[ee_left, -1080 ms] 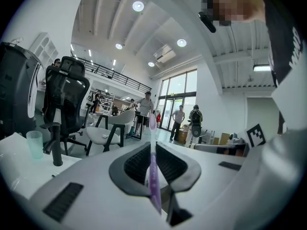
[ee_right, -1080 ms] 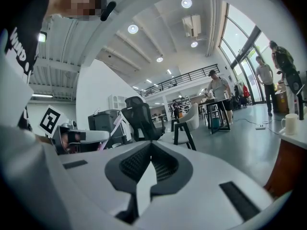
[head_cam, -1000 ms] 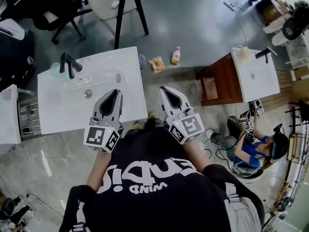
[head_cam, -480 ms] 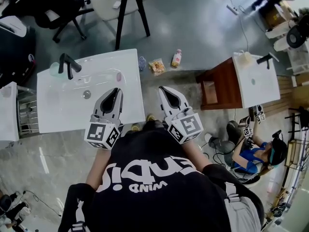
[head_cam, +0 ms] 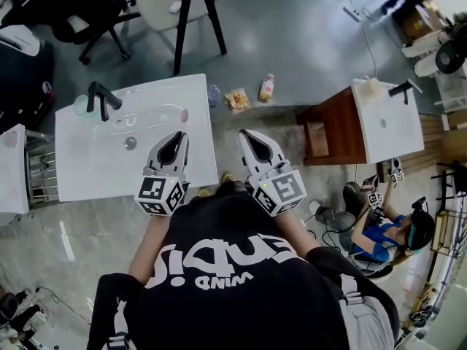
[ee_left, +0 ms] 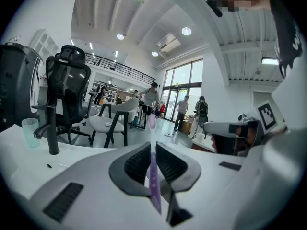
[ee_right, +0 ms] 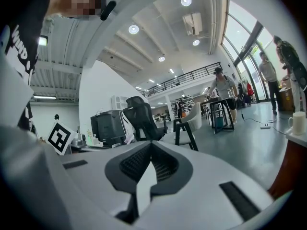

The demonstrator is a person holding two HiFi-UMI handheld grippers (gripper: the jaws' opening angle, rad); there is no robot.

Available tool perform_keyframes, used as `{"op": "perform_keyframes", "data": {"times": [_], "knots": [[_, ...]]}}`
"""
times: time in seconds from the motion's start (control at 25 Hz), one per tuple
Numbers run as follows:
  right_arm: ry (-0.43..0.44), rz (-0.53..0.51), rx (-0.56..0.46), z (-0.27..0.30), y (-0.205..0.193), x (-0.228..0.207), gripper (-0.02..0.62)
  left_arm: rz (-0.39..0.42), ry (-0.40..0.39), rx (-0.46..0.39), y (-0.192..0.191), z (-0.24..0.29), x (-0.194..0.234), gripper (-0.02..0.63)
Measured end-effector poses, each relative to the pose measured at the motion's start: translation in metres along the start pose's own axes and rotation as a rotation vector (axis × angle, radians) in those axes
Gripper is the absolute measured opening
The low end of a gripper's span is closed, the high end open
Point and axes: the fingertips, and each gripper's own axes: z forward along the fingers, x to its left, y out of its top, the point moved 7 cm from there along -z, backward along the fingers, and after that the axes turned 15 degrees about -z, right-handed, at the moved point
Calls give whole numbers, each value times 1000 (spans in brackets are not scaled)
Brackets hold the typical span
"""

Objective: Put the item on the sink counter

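Your left gripper (head_cam: 174, 141) has its jaws pinching a purple toothbrush (ee_left: 153, 174), and that is the item to set down. In the left gripper view the brush stands edge-on in the narrow slot between the pads. Its long axis runs the same way the jaws point: the handle comes back toward the camera and the head pokes out past the tips. From the head view, that pinkish head (head_cam: 182, 114) hangs over the white sink bench (head_cam: 87, 177), toward its right side, between the basin drain (head_cam: 130, 143) and the bench's right edge. The black faucet (head_cam: 98, 97) is well apart on the far left. So the landing surface lies straight beneath the left jaws, not ahead of them. The move looks like a plain descent, tilting so the brush comes down flat along its length rather than tip first. Your right gripper (head_cam: 249, 137) has its jaws pressed together on nothing. It sits off the bench's right edge, over the floor, so the left is plainly the nearer one.
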Motion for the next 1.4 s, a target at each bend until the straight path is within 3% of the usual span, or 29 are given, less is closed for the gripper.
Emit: {"op": "perform_keyframes", "data": {"times": [0.56,0.84,1.4], "knots": [[9,-4,3,1,-1,-5,18,-28,23,175,-50,36,18,51],[25,-9,5,3,-1,-8,18,-73,78,266,-74,54,31,49],[4,-2,17,2,-6,-12,18,-36,144,451,-116,72,42,51]]}}
